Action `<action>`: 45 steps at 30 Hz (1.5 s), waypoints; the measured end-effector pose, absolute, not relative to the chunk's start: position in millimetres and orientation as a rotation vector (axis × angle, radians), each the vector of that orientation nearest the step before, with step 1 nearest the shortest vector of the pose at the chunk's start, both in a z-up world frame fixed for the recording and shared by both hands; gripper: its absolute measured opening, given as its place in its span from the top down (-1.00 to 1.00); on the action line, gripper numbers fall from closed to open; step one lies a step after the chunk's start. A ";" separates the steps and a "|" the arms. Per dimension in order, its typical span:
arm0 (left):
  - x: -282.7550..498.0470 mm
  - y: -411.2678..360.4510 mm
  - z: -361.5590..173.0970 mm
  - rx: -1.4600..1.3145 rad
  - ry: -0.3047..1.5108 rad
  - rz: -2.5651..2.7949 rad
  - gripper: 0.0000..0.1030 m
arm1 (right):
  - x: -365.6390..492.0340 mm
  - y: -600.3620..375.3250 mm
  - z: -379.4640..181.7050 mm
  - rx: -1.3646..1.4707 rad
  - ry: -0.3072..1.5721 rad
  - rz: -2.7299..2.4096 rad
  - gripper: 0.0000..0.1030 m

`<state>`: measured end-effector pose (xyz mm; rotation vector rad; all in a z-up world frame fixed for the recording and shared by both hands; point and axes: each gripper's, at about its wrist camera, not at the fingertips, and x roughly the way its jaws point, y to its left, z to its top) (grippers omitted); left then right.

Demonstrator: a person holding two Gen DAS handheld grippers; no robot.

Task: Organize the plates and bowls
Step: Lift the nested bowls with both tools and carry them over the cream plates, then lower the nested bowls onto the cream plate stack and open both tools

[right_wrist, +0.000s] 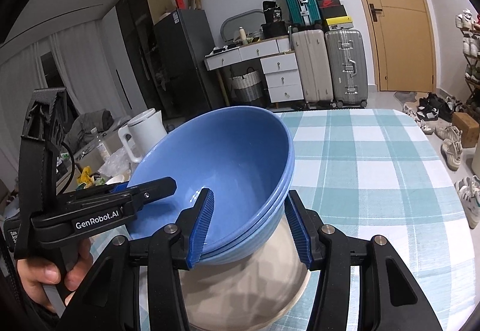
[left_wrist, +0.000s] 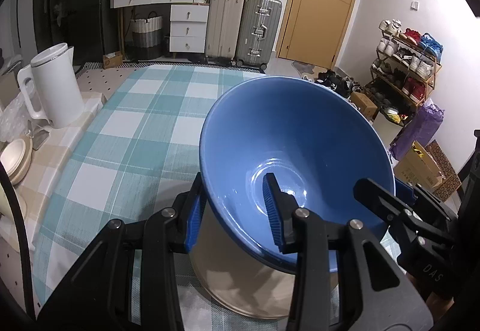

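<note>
Left wrist view: left gripper (left_wrist: 235,211) and right gripper (right_wrist: 250,229) each clamp the stacked blue bowls' (left_wrist: 297,145) rim above a beige plate (left_wrist: 240,286).

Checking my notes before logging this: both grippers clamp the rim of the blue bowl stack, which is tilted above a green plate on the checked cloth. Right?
One slip: the plate under the bowl stack is beige, not green, as the right wrist view shows. The left gripper and the right gripper do clamp the rim, above the checked cloth.
</note>
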<state>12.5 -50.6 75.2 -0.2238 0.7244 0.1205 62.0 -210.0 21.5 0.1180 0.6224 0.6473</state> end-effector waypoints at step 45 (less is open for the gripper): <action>24.1 -20.3 45.5 -0.189 0.718 0.091 -0.56 | 68.6 -198.3 2.6 0.006 0.656 0.623 -0.70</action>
